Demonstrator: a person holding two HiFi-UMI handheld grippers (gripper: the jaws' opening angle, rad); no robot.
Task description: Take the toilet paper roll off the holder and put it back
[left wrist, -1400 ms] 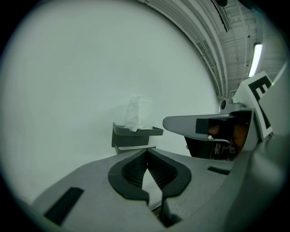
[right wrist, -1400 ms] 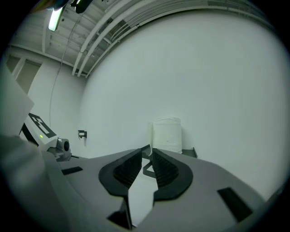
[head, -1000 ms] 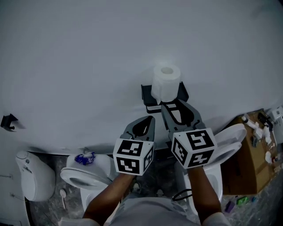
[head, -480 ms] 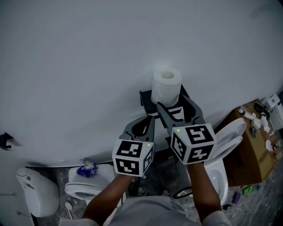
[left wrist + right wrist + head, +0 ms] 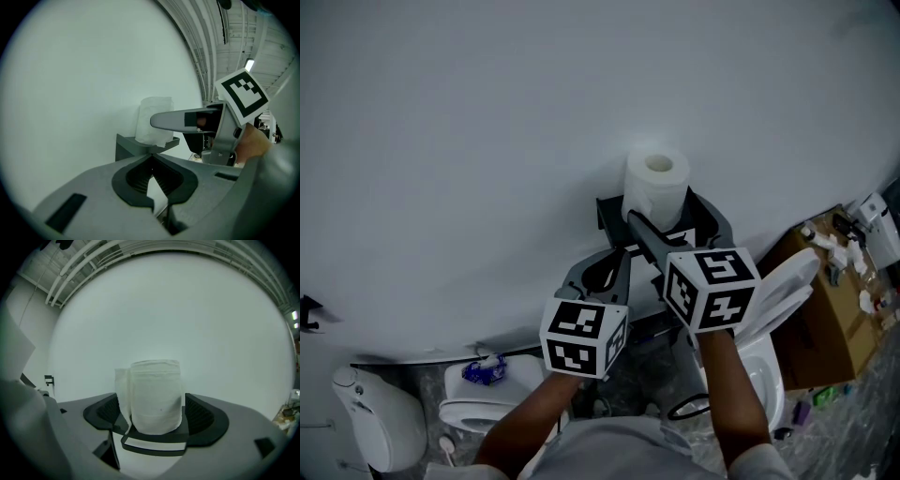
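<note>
Right now the toilet paper roll [image 5: 656, 187] stands upright on the dark holder [image 5: 614, 214] fixed to the white wall [image 5: 487, 141]. The right claw [image 5: 675, 223] is open wide, its jaws having just been spreading apart. They flank the roll, one on each side. In the right gripper view the roll [image 5: 156, 397] sits centred between the two ribbed pads of that claw [image 5: 156, 414], with a sliver of wall showing on either side, so neither pad presses on it. A loose tail of paper hangs down the roll's left side there, and the roll's base rests on the holder's shelf [image 5: 154, 439].

The left claw [image 5: 614, 258] is closed with nothing in it and sits just beside the right one, lower and left of the holder. Its own view shows the jaw tips [image 5: 152, 159] meeting, with the roll [image 5: 153, 125] beyond them and apart from them. Below, a toilet [image 5: 483, 398] and a cardboard box [image 5: 825, 309] stand on the floor.
</note>
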